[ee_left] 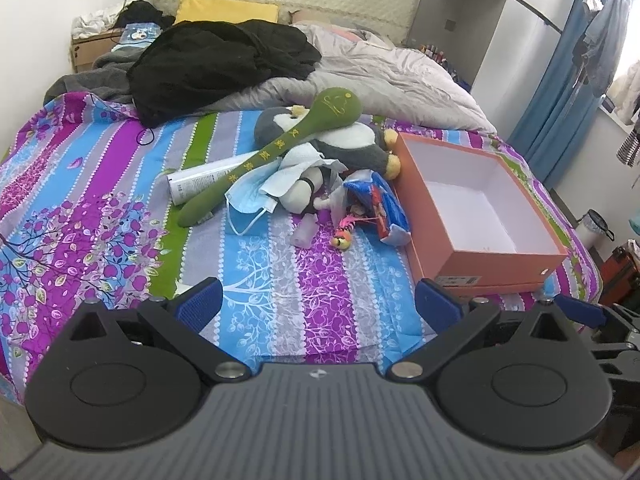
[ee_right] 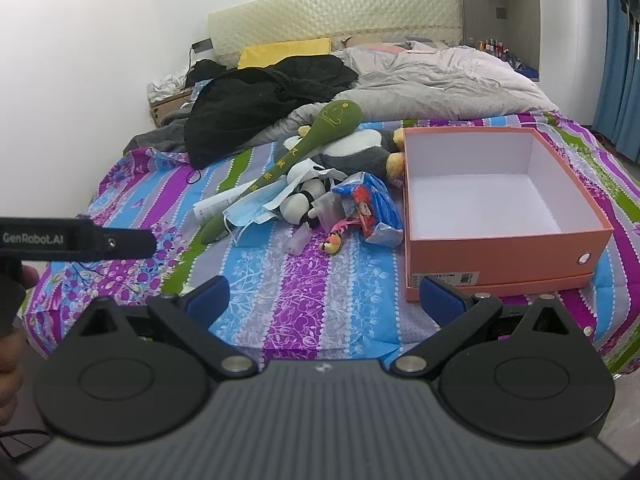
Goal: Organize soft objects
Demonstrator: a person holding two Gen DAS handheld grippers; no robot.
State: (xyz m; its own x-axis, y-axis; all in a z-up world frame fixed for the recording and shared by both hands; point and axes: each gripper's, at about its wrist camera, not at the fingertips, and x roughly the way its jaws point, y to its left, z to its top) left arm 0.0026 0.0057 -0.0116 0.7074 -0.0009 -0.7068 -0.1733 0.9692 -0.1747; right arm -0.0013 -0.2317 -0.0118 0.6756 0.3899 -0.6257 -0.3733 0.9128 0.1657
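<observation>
1. Both tools hover low over the near edge of the bed [ee_left: 100,208]: the left hand-held gripper [ee_left: 318,304] has its blue fingers spread wide with nothing between them, and the right hand-held gripper [ee_right: 324,302] is spread and empty as well.
2. Leftmost in the pile at mid-bed lies a white tube [ee_left: 196,184], crossed by a long green plush club [ee_left: 280,140].
3. Just right of that sit a blue face mask [ee_left: 250,200] and a small white doll [ee_left: 304,196], in front of a grey penguin plush [ee_left: 360,144].
4. Next comes a blue snack packet [ee_left: 380,204], touching the orange box.
5. Farthest right, the orange box [ee_right: 560,248] stands open, its white inside bare.
</observation>
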